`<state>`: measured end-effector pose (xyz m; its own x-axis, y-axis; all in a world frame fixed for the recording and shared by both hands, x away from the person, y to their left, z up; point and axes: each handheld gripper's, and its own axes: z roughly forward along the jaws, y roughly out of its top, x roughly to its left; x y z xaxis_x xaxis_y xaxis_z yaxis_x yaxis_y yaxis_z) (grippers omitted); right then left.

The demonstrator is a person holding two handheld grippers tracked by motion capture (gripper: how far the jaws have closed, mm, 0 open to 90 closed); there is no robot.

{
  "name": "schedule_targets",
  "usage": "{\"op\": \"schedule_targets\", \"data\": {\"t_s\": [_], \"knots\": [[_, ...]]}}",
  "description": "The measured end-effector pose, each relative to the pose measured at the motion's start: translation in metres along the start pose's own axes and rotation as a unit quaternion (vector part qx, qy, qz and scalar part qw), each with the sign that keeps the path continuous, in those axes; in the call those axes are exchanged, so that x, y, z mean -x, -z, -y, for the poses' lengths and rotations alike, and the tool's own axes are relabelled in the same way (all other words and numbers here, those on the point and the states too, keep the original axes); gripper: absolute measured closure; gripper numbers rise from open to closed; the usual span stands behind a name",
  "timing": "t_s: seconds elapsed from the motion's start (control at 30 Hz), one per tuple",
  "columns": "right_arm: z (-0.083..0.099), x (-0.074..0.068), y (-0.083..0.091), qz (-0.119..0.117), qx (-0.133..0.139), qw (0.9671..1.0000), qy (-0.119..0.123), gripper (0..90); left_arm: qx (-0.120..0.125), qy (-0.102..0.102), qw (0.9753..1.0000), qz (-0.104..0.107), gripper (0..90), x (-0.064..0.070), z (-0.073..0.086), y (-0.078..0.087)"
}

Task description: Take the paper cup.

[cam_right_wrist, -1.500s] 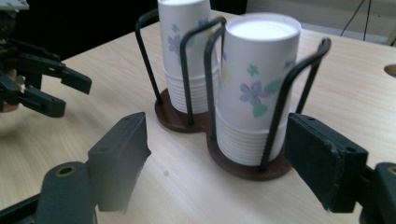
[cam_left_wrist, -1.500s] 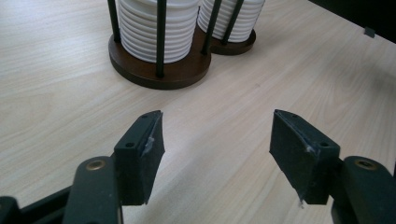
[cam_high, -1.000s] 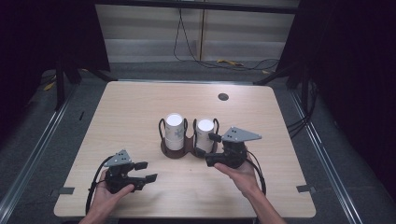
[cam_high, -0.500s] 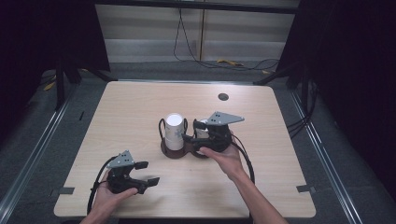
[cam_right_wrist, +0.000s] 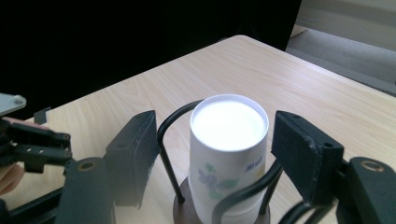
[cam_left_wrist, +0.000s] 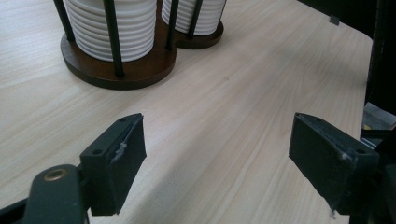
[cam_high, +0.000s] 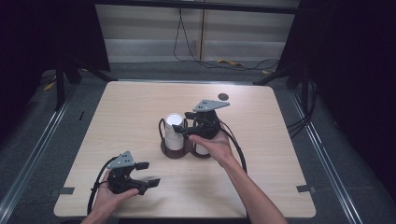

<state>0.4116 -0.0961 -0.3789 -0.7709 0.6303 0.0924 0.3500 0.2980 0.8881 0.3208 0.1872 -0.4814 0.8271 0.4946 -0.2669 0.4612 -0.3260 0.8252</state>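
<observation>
Currently: my right tool [cam_right_wrist: 212,154] gapes wide around cups [cam_right_wrist: 228,154], gripping nothing; closing crooked, I'd snag rack [cam_right_wrist: 170,154].

I see a stack of white paper cups [cam_right_wrist: 228,154] standing upright in a dark wire holder [cam_right_wrist: 169,140] on a round brown wooden base [cam_left_wrist: 116,70] near the table's middle. Its outer cup carries a small leafy print and blue lettering. A second ribbed white stack [cam_left_wrist: 194,16] stands just beside it in a matching holder.
</observation>
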Motion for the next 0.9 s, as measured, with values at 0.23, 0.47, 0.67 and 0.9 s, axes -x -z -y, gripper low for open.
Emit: {"op": "schedule_targets", "data": {"t_s": [0.23,0.47,0.67,0.9], "knots": [[-0.006,0.002,-0.014,0.005,-0.015,0.9999,0.002,31.6,-0.003,0.002,1.0,0.005,18.4,0.001,0.0,-0.001],[-0.009,0.0,-0.024,0.014,-0.03,0.9994,0.006,28.8,-0.004,0.004,1.0,0.006,18.5,0.001,0.0,-0.002],[-0.012,0.001,-0.031,0.021,-0.04,0.999,0.002,28.7,-0.004,0.004,1.0,0.003,18.9,0.0,0.0,-0.001],[-0.011,0.003,-0.038,0.029,-0.057,0.998,0.0,28.7,-0.005,0.003,1.0,0.004,19.0,0.001,0.0,-0.001]]}}
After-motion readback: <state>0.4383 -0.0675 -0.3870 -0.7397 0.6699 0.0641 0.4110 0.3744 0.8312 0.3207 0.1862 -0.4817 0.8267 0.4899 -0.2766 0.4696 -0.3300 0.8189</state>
